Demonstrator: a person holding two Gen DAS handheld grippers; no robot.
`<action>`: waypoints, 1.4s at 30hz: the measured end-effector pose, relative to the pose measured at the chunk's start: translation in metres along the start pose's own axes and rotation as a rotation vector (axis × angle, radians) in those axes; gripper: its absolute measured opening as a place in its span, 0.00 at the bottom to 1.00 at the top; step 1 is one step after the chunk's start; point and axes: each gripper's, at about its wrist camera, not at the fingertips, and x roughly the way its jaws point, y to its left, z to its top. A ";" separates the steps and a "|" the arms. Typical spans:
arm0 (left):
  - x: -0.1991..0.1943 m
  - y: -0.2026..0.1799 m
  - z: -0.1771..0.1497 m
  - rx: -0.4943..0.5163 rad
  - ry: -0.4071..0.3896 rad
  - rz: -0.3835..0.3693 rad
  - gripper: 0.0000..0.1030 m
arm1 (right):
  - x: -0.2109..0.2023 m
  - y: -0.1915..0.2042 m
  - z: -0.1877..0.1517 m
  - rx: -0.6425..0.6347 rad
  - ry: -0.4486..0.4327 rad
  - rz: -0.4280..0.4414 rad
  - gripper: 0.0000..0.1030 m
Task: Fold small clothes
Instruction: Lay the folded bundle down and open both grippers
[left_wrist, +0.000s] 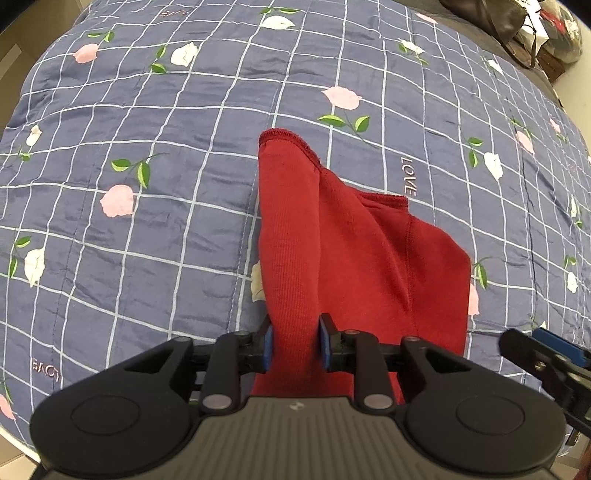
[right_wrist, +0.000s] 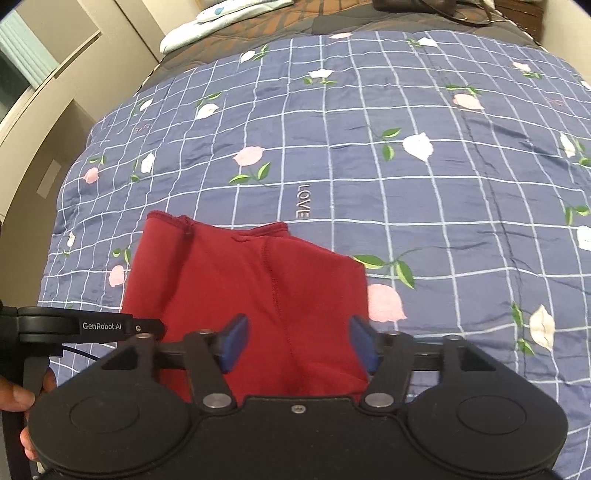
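On the quilt (left_wrist: 147, 206), left claw (left_wrist: 295, 345) pinches red garment (left_wrist: 354, 258); right claw (right_wrist: 297, 341) gapes.

Red knit garment (left_wrist: 354, 258), small, ribbed fabric, lying on the blue checked flower quilt (left_wrist: 147, 206) at the near middle. Partly folded: left portion doubled into a long narrow strip running near to far, its stitched hem (left_wrist: 284, 136) at the far end. A second hemmed edge (left_wrist: 384, 199) sits to the right, nearer. A vertical seam runs down the right portion. Right edge slants. Near end raised off the quilt.
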 end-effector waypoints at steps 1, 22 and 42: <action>-0.001 0.000 -0.001 0.001 0.000 0.008 0.32 | -0.003 -0.001 -0.001 0.002 -0.004 -0.003 0.67; -0.053 0.002 -0.043 0.006 -0.112 0.019 0.82 | -0.070 -0.007 -0.038 0.036 -0.149 -0.018 0.99; -0.143 -0.006 -0.109 -0.033 -0.440 0.034 0.99 | -0.137 -0.019 -0.076 0.000 -0.326 0.018 0.99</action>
